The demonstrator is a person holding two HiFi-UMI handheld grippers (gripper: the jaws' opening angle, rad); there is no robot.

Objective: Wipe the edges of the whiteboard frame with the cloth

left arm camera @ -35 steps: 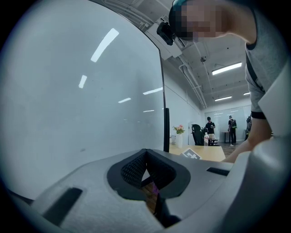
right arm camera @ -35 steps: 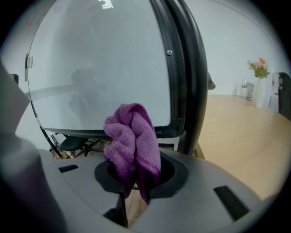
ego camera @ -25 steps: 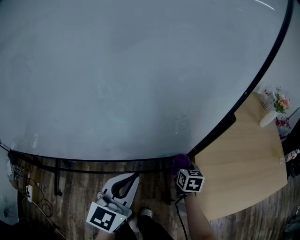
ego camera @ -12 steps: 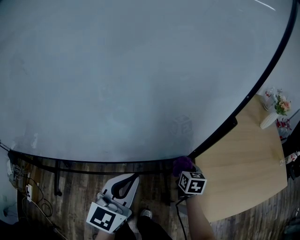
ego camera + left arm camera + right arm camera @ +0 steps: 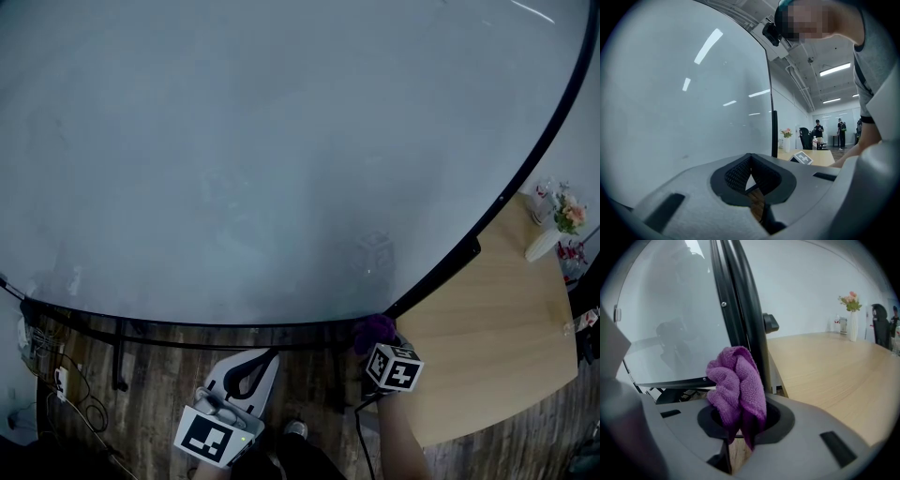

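Right gripper [image 5: 740, 422] pinches purple cloth [image 5: 736, 384] at the whiteboard frame [image 5: 738, 310] corner, where a snag could tug it free; left gripper [image 5: 750, 161] closed, empty.

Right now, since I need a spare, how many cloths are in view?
1. The purple cloth, pinched in the right tool by the whiteboard frame; others may be hidden.

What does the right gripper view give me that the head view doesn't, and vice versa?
Right gripper view only: the right gripper's jaws shut on the bunched purple cloth, and a screw in the black frame. Head view only: the left gripper, held below the board, and floor cables. Both: the cloth at the frame's lower corner, the wooden table, the flower vase.
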